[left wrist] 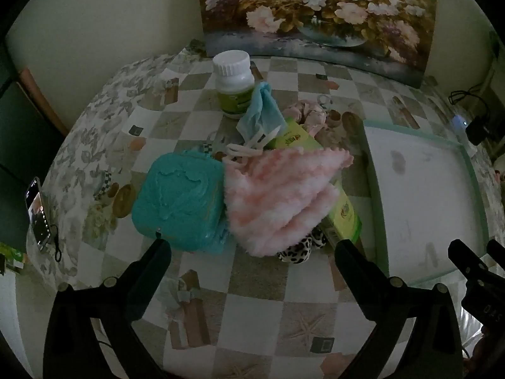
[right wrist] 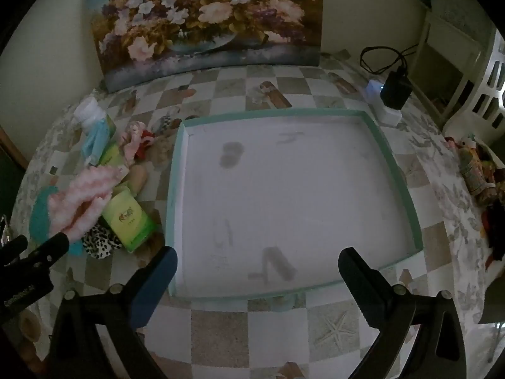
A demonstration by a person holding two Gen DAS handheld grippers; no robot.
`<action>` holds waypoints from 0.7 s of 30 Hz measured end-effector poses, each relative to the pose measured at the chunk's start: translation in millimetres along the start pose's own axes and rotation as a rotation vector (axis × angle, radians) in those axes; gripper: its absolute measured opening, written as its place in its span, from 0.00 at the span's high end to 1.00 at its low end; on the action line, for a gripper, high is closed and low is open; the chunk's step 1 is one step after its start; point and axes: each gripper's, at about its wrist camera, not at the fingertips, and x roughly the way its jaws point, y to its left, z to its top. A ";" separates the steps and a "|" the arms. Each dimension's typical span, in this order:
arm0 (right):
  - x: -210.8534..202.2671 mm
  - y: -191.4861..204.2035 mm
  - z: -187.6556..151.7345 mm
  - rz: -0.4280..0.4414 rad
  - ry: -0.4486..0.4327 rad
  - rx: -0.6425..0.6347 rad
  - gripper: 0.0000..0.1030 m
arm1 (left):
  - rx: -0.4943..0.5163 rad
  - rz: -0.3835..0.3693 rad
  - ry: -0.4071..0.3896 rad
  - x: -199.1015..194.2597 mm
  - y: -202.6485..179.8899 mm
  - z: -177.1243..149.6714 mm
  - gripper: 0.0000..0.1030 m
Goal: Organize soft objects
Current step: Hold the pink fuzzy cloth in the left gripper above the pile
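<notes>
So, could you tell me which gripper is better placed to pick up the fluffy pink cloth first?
The left gripper, probably: it is open and points at the pink cloth just ahead. The right gripper is open over the white tray, with the cloth off to its side.

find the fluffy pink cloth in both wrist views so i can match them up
Left wrist: the fluffy pink cloth lies centre frame, draped over the green box, right of the teal pad.
Right wrist: the cloth sits at the left edge, left of the tray.
Shared landmark: the flower painting.
</notes>
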 end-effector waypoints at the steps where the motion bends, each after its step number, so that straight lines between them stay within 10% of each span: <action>1: 0.0 -0.1 -0.2 0.000 0.000 0.000 0.00 | 0.000 0.001 0.001 0.1 0.0 0.2 0.00; 21: 2.9 0.5 -3.2 0.004 0.006 0.001 0.00 | 0.008 0.007 0.004 2.2 -1.9 -2.4 0.00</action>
